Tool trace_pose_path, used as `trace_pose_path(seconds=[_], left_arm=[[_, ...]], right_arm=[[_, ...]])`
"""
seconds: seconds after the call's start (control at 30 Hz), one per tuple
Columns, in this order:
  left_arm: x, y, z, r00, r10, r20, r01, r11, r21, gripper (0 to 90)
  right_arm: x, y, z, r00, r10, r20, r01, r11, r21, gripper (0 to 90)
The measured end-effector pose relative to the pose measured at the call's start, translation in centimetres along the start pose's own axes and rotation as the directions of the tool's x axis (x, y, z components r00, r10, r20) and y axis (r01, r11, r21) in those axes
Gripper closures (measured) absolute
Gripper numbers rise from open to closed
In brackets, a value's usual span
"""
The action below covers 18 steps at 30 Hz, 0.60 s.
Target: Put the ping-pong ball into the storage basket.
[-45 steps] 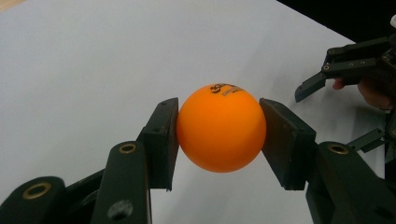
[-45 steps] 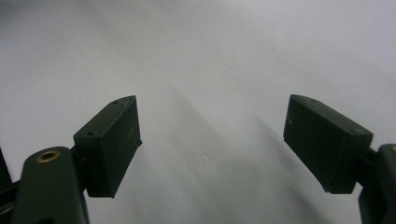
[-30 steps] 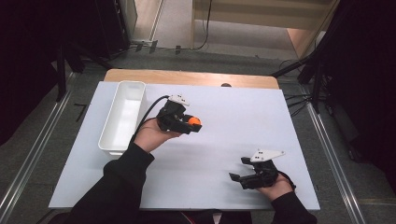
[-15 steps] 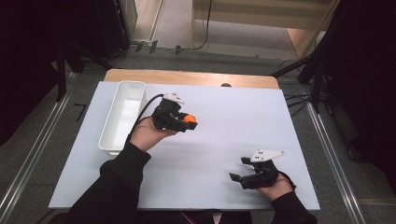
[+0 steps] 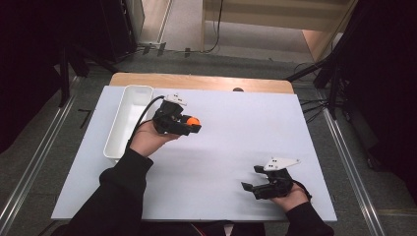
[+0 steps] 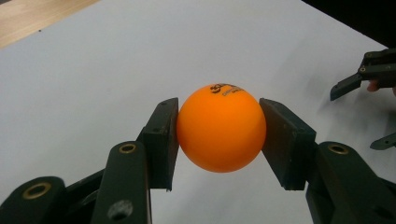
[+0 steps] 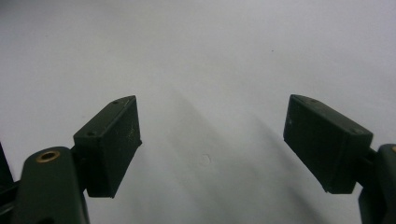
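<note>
High view: left gripper [image 5: 193, 124] clamping small orange ball [image 5: 192, 121] above white tabletop [image 5: 231, 142], beside long white plastic tray [image 5: 114, 147], right gripper [image 5: 252, 179] near front edge, left gripper view: fingers [image 6: 161, 135] pinching the ball [image 6: 221, 127] on both sides, right gripper view: fingers [image 7: 112, 140] spread wide, empty.

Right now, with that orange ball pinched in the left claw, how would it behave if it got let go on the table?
The orange ping-pong ball is round and smooth, so it would probably roll across the flat white table. It looks like a thin, hollow shell, so likely very light and bouncy. The left claw touches it only at two small spots, so it might slip out.
</note>
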<state>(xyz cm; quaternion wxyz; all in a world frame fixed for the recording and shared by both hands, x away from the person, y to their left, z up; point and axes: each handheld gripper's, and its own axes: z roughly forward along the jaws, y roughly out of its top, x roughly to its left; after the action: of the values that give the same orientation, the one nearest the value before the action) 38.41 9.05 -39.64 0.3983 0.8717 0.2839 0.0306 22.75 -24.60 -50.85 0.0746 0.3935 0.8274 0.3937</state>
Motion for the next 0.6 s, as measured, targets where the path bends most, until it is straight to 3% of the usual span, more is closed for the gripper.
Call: trace_pose_path(seconds=[0.6], left_arm=[[1.5,-0.4,-1.7,0.9987,-0.037,-0.035,0.037,0.9993,-0.007,50.1]], right_arm=[[0.0,0.0,0.0,1.0,0.005,0.001,-0.005,1.0,0.002,17.6]])
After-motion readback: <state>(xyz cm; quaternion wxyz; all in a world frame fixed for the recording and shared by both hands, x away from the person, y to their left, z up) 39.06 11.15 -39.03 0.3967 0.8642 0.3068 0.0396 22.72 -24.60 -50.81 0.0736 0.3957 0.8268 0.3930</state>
